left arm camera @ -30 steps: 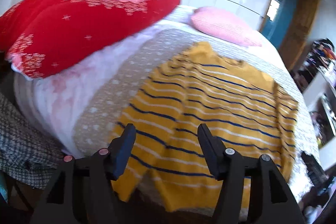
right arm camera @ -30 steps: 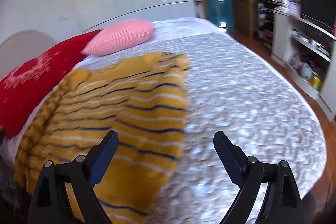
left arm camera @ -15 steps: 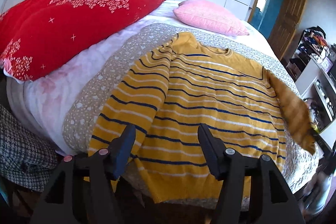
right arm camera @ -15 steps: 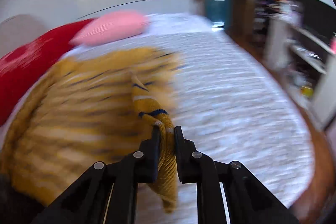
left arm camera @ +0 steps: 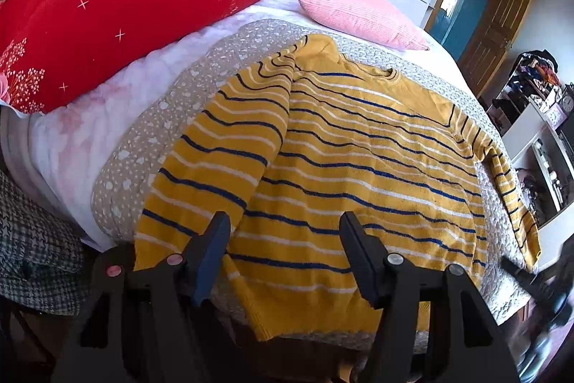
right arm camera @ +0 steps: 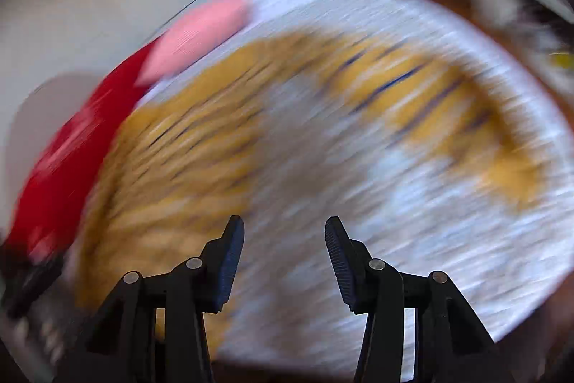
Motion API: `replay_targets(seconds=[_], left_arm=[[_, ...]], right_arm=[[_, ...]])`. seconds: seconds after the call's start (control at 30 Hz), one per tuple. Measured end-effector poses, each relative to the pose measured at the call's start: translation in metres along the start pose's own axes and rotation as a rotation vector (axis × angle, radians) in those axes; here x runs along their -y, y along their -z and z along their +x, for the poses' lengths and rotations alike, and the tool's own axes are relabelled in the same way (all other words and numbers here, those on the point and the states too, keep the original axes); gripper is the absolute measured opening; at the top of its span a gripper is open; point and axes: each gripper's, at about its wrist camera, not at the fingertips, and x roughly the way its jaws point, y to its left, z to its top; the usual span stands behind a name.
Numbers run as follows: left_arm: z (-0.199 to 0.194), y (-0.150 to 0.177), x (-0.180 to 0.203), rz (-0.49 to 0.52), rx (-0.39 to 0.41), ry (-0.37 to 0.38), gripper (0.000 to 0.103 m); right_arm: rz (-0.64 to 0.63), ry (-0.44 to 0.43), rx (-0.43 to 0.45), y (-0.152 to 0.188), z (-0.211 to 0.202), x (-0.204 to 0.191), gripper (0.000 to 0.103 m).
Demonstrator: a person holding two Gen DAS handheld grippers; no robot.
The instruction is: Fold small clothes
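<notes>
The bed [left arm camera: 150, 146] carries a beige spotted cover [left arm camera: 229, 67] over a pale pink-white sheet [left arm camera: 86, 135], both running ahead of the left gripper [left arm camera: 283, 239] and off to its left. Directly ahead of that gripper a yellow striped sweater [left arm camera: 358, 167] lies flat on the cover, one sleeve folded in over its left side, the other sleeve trailing along the bed's right edge; its hem hangs over the near edge, just under the gripper. Farther ahead a pink pillow [left arm camera: 362, 13] lies beyond the collar, and a red quilt [left arm camera: 118, 13] sits well to the left.
</notes>
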Motion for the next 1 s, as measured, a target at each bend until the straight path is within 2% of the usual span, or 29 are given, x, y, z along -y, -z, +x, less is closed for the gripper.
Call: replay_targets(seconds=[0.1,0.13,0.17,0.23,0.27,0.33,0.37,0.5,0.57,0.63,0.7,0.73,0.77,0.83,0.93,1.0], left_arm=[[-0.002,0.0,-0.001,0.0,0.008,0.0,0.062],[-0.002,0.001,-0.001,0.001,0.009,0.002,0.063],[-0.002,0.001,0.0,0.002,0.008,0.003,0.063],[0.0,0.002,0.003,0.006,0.0,0.007,0.063],[-0.001,0.002,0.005,0.011,-0.003,0.009,0.063],[-0.005,0.002,0.01,0.027,0.001,0.009,0.063],[-0.007,0.002,0.011,0.032,0.006,0.008,0.063],[-0.014,0.001,0.016,0.048,0.023,0.003,0.065],[-0.012,0.002,0.019,0.049,0.017,0.009,0.065],[-0.008,0.004,0.022,0.052,0.003,0.017,0.065],[-0.006,0.006,0.028,0.063,-0.009,0.027,0.065],[-0.005,0.006,0.03,0.07,-0.012,0.03,0.065],[-0.005,0.008,0.034,0.078,-0.013,0.031,0.065],[-0.004,0.01,0.038,0.092,-0.014,0.031,0.065],[-0.002,0.012,0.044,0.108,-0.02,0.03,0.065],[0.0,0.014,0.047,0.117,-0.027,0.033,0.065]], right_arm=[[-0.032,-0.009,-0.072,0.018,0.03,-0.015,0.053],[-0.051,0.015,-0.056,0.024,0.034,-0.023,0.054],[-0.08,0.04,-0.028,0.032,0.033,-0.033,0.062],[-0.13,0.038,-0.041,0.035,0.037,-0.04,0.062],[-0.147,0.056,-0.037,0.035,0.038,-0.045,0.048],[-0.129,0.006,-0.06,0.034,0.037,-0.043,0.011],[-0.1,-0.014,-0.052,0.033,0.029,-0.036,0.011],[-0.056,0.003,0.0,0.042,-0.007,-0.018,0.01],[-0.038,0.042,-0.009,0.047,-0.018,-0.004,0.002],[-0.004,-0.005,0.011,0.05,-0.036,0.012,0.003],[0.109,0.01,0.098,0.047,-0.066,0.049,0.004],[0.18,0.039,0.155,0.044,-0.08,0.07,0.013],[0.229,0.073,0.197,0.042,-0.091,0.085,0.032],[0.31,0.164,0.286,0.04,-0.111,0.112,0.05],[0.29,0.353,0.361,0.034,-0.127,0.129,0.051],[0.237,0.441,0.374,0.027,-0.126,0.133,0.056]])
